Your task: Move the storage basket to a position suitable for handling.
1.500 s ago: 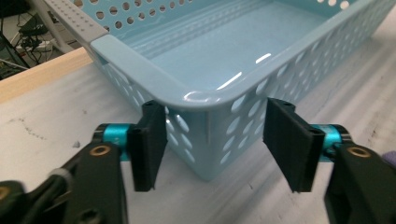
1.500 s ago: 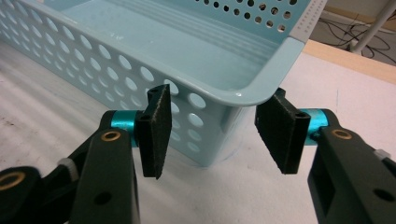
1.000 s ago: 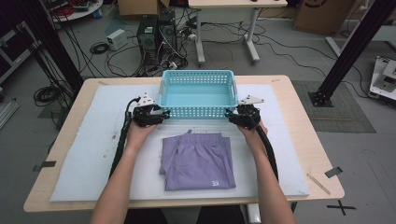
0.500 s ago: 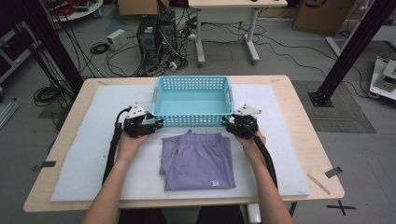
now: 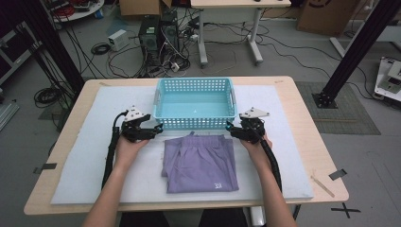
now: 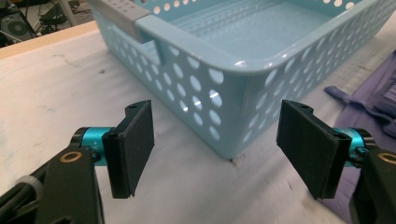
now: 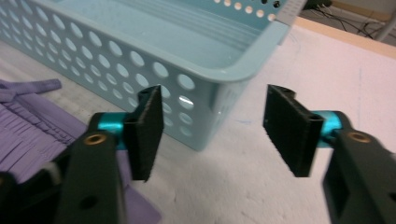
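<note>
Nearest the person, the folded purple shorts (image 5: pixel 201 161) lie flat on the white mat (image 5: pixel 85 179), untouched, just in front of the light-blue perforated basket (image 5: pixel 195 123). Over the last second both grippers have pulled back from the basket's front corners and drifted outward. The left gripper (image 5: pixel 158 128) now sits just off the left front corner, its jaws spread wide with nothing between them; in the left gripper view the corner stands beyond the open pads (image 6: pixel 133 144). The right gripper (image 5: pixel 229 127) likewise has let go, jaws parted and empty, the right front corner ahead of it in the right gripper view. The basket has slid away from the person and now rests farther up the mat, empty. That release suggests the basket is placed where wanted. The likely next step is picking up the shorts, with both grippers free.
</note>
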{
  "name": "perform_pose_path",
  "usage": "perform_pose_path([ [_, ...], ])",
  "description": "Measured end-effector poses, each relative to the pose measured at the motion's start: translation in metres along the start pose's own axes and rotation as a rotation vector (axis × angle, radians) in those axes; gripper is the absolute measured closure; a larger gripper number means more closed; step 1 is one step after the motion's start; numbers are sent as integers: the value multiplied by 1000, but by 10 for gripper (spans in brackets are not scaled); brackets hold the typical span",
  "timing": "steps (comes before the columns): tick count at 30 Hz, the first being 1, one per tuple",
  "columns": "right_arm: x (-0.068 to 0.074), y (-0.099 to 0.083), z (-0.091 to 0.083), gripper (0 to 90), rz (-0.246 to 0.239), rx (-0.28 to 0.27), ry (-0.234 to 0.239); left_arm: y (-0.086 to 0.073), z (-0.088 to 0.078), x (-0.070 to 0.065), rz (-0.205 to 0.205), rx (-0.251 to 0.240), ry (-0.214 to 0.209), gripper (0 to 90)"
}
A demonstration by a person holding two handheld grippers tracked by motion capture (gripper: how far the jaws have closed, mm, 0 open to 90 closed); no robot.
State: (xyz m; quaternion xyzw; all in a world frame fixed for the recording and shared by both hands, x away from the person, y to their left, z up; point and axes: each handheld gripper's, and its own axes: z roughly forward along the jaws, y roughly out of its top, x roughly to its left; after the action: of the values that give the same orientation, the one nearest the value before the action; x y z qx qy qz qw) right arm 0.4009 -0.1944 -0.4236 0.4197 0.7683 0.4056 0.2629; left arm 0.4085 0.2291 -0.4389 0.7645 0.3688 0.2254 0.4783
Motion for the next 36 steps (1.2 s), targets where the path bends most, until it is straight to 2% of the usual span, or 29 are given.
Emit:
perform_pose_path([
  [1, 0, -2, -9, 329, 0, -22, 6, -1, -12, -1, 1, -6, 0, 265],
  [2, 0, -2, -9, 329, 0, -22, 6, -1, -12, -1, 1, -6, 0, 265],
  [5, 5, -5, -25, 295, -26, -51, 23, -2, -36, -7, 5, -27, -26, 265],
  [6, 7, -7, -31, 279, -40, -63, 31, -3, -46, -11, 14, -31, -51, 265],
  [9, 15, -11, -50, 244, -82, -88, 47, -3, -68, -22, 41, -43, -59, 233],
  [11, 21, -14, -61, 220, -94, -101, 52, -4, -83, -30, 36, -51, -68, 233],
  [13, 26, -18, -73, 219, -101, -135, 63, -5, -97, -38, 28, -72, -102, 233],
  [16, 31, -23, -87, 215, -72, -185, 82, -9, -112, -50, 36, -101, -137, 233],
  [18, 35, -25, -95, 215, -63, -204, 100, -13, -121, -59, 65, -127, -159, 233],
  [22, 42, -27, -109, 215, -72, -222, 101, -20, -133, -72, 101, -177, -170, 237],
  [24, 44, -29, -114, 215, -86, -241, 100, -22, -137, -76, 103, -186, -167, 236],
  [25, 46, -31, -118, 215, -86, -256, 90, -22, -138, -76, 110, -190, -179, 237],
  [27, 46, -34, -120, 215, -73, -283, 98, -22, -140, -76, 97, -199, -183, 237],
  [29, 45, -35, -120, 215, -55, -279, 118, -23, -141, -74, 83, -219, -189, 237],
  [30, 45, -35, -119, 215, -53, -268, 125, -25, -142, -72, 78, -238, -168, 239],
  [31, 44, -36, -119, 216, -52, -262, 130, -27, -142, -72, 77, -257, -167, 244],
  [33, 42, -37, -120, 220, -42, -286, 139, -31, -142, -71, 77, -291, -158, 244],
  [36, 41, -37, -122, 246, -34, -273, 130, -32, -140, -71, 60, -288, -194, 243],
])
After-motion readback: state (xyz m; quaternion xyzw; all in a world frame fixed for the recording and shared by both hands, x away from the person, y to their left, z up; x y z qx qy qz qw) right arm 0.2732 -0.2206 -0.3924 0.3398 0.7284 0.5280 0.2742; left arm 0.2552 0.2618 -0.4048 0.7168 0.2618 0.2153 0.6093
